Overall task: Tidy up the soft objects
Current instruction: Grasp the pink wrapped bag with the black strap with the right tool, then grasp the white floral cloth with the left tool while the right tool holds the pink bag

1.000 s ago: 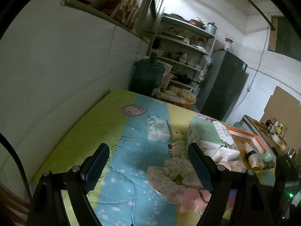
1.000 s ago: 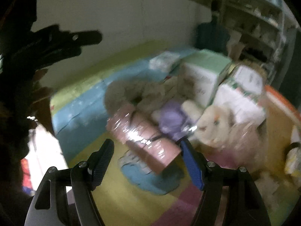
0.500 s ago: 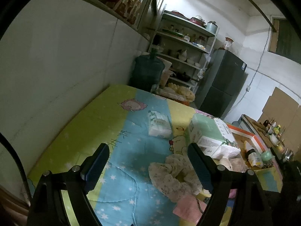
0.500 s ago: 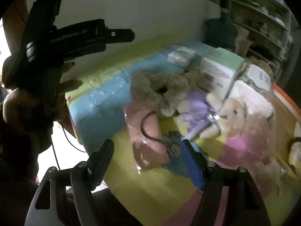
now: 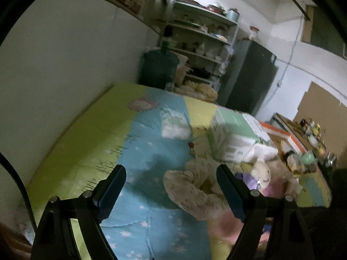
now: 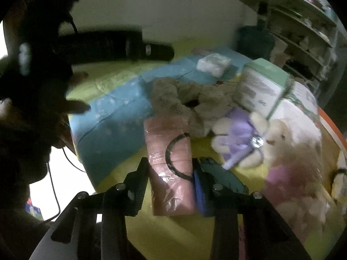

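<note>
A pink plastic-wrapped soft pack (image 6: 171,162) lies on the colourful quilt (image 6: 112,125), and my right gripper (image 6: 171,186) is shut on its near end. Behind it lie a beige speckled plush ring (image 6: 173,95), a purple and cream plush toy (image 6: 240,138) and a white plush in clear wrap (image 6: 288,143). My left gripper (image 5: 171,192) is open and empty, above the blue part of the quilt (image 5: 138,151), with the plush ring (image 5: 190,190) near its right finger. A white tissue pack (image 5: 174,123) lies further back.
A green and white box (image 5: 234,136) stands on the quilt at the right. A wall (image 5: 65,65) runs along the left side. A water jug (image 5: 158,67), shelves (image 5: 201,36) and a dark fridge (image 5: 251,75) stand behind the bed. A table with bottles (image 5: 310,134) is at right.
My right gripper has closed in on the pink pack and shut on it. My left gripper has shifted slightly, staying open over the quilt.
</note>
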`<state>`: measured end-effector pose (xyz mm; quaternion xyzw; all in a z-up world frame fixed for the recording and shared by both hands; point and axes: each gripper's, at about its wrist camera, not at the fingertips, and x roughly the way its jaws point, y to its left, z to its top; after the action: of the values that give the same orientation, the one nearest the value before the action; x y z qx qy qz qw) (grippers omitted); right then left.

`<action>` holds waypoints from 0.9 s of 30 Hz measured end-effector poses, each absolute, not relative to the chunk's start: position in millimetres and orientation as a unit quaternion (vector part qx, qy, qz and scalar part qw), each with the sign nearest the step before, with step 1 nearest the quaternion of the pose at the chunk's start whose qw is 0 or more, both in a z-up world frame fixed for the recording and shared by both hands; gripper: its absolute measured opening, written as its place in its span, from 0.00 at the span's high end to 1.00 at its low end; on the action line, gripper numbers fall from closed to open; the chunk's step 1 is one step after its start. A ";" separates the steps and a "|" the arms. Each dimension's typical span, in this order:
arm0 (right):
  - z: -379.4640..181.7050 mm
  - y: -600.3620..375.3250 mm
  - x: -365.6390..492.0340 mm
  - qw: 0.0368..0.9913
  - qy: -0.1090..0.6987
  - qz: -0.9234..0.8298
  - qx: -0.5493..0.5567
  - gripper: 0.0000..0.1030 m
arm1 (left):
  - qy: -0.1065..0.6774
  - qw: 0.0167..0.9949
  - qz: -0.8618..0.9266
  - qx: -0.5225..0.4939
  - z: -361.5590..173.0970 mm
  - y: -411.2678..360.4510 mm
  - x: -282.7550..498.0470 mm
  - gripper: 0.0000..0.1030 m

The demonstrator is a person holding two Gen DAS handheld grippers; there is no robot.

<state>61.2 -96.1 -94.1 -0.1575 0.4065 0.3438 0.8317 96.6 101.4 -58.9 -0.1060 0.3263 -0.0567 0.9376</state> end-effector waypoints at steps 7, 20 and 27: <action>-65.4 -143.6 51.0 0.871 0.374 0.308 -0.081 0.62 | 0.360 0.928 -0.065 -0.068 -81.8 81.3 113.7 0.17; -53.8 -165.1 51.1 0.888 0.352 0.294 -0.036 0.62 | 0.371 0.925 -0.057 -0.060 -100.8 74.1 114.2 0.85; -48.6 -170.8 51.6 0.894 0.340 0.291 -0.021 0.62 | 0.357 0.931 -0.050 -0.056 -90.9 71.1 107.3 0.91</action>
<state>51.6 -170.8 -48.6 -0.0207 0.3405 0.2909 0.8939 107.3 71.1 -90.9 -0.0557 0.3570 -0.0496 0.9311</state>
